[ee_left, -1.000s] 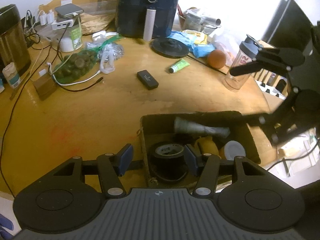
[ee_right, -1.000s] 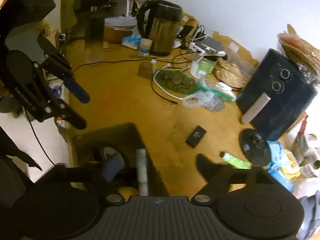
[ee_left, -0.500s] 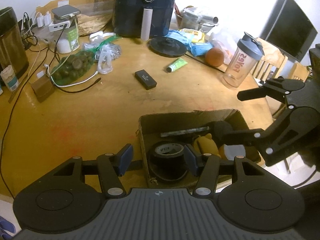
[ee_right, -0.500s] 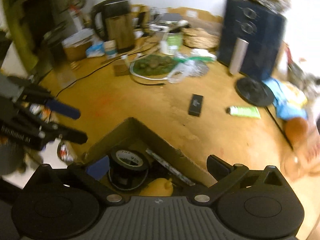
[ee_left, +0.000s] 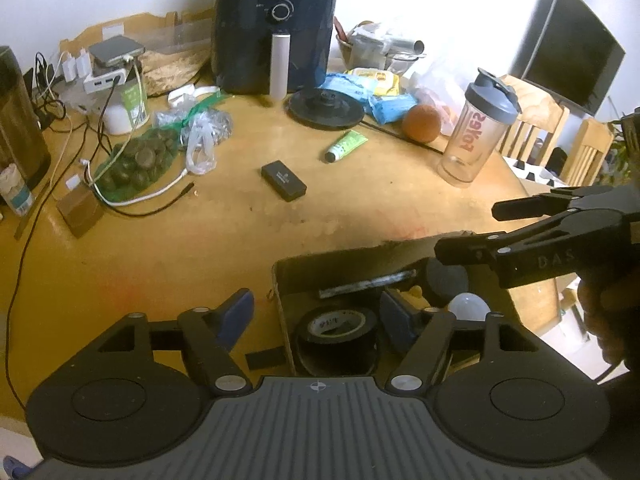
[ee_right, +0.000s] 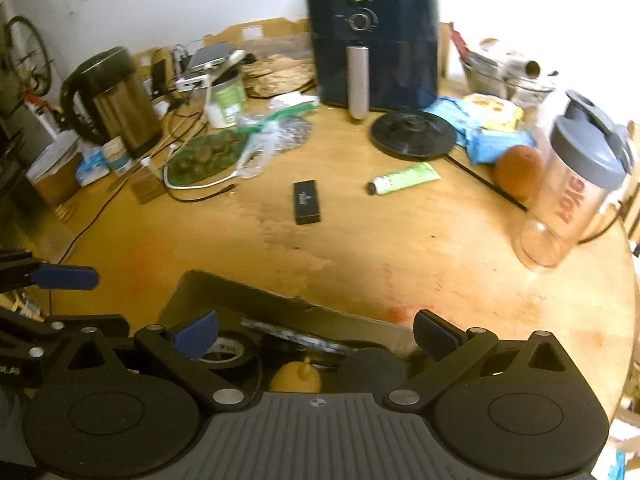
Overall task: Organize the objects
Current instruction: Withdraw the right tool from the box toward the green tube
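the cardboard box (ee_left: 400,248) already holds a tape roll (ee_left: 336,326), a bulb and more, both the left gripper (ee_left: 316,312) and right gripper (ee_right: 316,330) gape empty, having just opened, while the black case (ee_right: 307,202) and green tube (ee_right: 404,178) wait on the table (ee_right: 360,240).

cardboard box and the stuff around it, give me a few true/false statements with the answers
1. A roll of black tape lies inside the cardboard box. True.
2. The green tube is in the box. False: it lies on the table, near the black disc.
3. The shaker bottle stands upright with its lid on. True.
4. The right gripper is clamped on the orange. False: its jaws are open and empty, above the box.
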The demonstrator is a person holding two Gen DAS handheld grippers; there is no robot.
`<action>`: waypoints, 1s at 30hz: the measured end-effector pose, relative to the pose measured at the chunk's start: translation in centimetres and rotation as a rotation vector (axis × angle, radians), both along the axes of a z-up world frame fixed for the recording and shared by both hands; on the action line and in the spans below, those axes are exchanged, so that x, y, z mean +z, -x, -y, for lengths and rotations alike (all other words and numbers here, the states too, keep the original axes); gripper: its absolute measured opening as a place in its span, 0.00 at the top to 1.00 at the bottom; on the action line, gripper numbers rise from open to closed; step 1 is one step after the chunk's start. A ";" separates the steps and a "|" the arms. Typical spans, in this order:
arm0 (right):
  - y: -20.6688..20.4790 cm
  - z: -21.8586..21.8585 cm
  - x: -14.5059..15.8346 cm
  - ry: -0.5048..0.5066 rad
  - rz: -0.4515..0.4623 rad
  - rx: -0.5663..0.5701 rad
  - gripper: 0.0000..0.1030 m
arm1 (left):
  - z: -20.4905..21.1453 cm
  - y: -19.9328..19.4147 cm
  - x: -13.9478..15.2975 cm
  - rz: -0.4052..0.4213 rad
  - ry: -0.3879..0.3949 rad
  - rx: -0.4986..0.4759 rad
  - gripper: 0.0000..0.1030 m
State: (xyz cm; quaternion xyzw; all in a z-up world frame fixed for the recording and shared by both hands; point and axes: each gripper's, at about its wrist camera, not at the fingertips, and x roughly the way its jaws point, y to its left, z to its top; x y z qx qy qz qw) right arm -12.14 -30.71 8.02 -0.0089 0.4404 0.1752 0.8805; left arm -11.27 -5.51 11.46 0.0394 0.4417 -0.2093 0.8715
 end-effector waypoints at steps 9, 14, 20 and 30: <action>-0.7 1.0 0.0 -0.001 -0.026 -0.074 0.00 | 0.5 -0.3 0.2 0.033 -0.019 0.005 0.32; -1.0 1.2 0.0 0.002 -0.036 -0.094 0.00 | 0.3 -0.3 0.5 0.080 -0.024 0.028 0.28; -1.6 1.4 0.0 -0.003 -0.046 -0.110 0.00 | 0.4 -0.7 0.7 0.100 -0.023 0.031 0.27; -1.9 1.3 -0.2 -0.001 -0.053 -0.116 0.00 | 0.4 -0.8 0.7 0.106 -0.030 0.022 0.24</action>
